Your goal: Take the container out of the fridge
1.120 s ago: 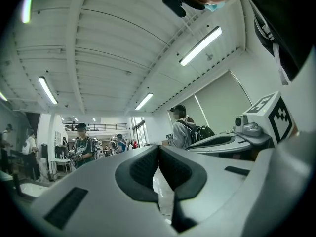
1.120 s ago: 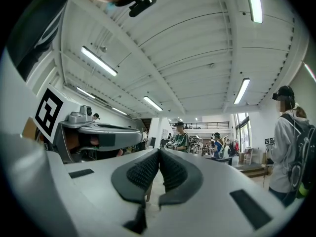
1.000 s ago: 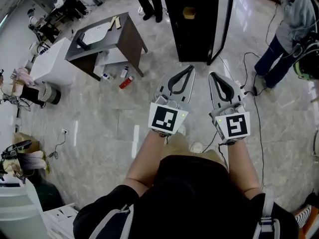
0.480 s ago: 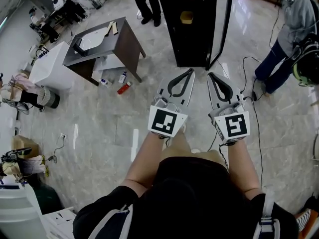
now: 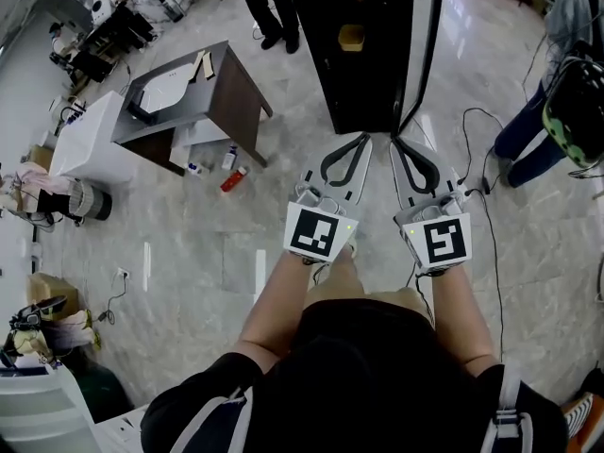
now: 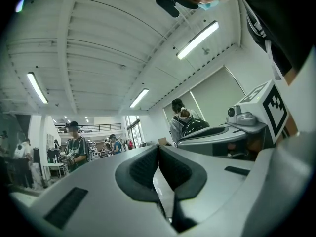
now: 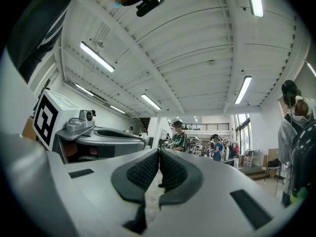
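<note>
My left claw and right claw: both closed, empty, near the open fridge with a container inside.

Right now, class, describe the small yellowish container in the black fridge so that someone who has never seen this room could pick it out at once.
Find the tall black fridge standing on the marble floor at the top of the head view, its door swung open to the right. High in its dark inside sits the container, the only yellowish thing against that black.
</note>
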Demonstrator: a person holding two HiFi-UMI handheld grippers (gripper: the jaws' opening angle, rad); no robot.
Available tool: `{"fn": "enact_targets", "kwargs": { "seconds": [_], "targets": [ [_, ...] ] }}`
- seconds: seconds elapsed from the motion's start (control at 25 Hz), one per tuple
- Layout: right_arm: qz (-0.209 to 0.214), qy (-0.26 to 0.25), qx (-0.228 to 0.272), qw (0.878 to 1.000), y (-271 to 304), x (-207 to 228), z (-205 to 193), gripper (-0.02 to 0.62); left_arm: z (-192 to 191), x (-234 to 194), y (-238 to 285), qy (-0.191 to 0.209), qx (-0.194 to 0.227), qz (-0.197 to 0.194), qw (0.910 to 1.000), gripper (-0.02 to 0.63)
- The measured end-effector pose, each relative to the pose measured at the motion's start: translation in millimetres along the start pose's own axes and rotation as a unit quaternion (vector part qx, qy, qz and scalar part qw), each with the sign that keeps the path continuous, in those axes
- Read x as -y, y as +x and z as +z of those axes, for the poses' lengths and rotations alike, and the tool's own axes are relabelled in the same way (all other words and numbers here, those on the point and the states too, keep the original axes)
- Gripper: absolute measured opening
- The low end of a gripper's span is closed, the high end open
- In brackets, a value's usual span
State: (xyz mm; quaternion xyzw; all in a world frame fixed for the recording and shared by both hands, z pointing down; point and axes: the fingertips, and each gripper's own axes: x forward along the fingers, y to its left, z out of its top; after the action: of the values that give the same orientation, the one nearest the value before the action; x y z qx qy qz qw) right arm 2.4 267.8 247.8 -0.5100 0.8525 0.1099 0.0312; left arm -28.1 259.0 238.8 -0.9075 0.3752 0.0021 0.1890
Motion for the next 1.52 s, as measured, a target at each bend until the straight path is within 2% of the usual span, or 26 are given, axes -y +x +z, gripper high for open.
{"fn": "enact_targets", "kwargs": {
  "seconds": [0.16,0.28,0.44,0.6,0.8,1.0,1.36,1.52],
  "targets": [
    [0.006,-0.017,-0.03,0.999,53,20,-20,0.037,-18,-46,38,-0.004,0.008,-0.006,0.9999,0.023],
    [-0.01,-0.019,-0.022,1.0,99,43,-21,0.037,-34,-79,74,-0.006,0.007,-0.018,0.9998,0.023],
    [-0.02,-0.023,-0.038,0.999,161,65,-33,0.037,-53,-125,113,0.005,0.002,-0.044,0.999,0.023],
    [-0.056,-0.028,-0.035,0.997,222,94,-33,0.037,-66,-181,149,0.007,0.001,-0.049,0.9988,0.023],
    [-0.07,-0.027,-0.038,0.996,285,116,-51,0.037,-101,-237,188,-0.001,0.001,-0.051,0.9987,0.023],
    [-0.098,-0.024,-0.036,0.994,325,146,-58,0.037,-116,-272,224,-0.017,0.006,-0.058,0.9982,0.023],
    [-0.096,-0.018,-0.045,0.994,378,164,-84,0.037,-151,-309,261,-0.029,-0.007,-0.068,0.9972,0.023],
    [-0.094,-0.018,-0.047,0.994,392,171,-93,0.037,-158,-322,275,-0.027,0.005,-0.063,0.9976,0.023]
  ]
}}
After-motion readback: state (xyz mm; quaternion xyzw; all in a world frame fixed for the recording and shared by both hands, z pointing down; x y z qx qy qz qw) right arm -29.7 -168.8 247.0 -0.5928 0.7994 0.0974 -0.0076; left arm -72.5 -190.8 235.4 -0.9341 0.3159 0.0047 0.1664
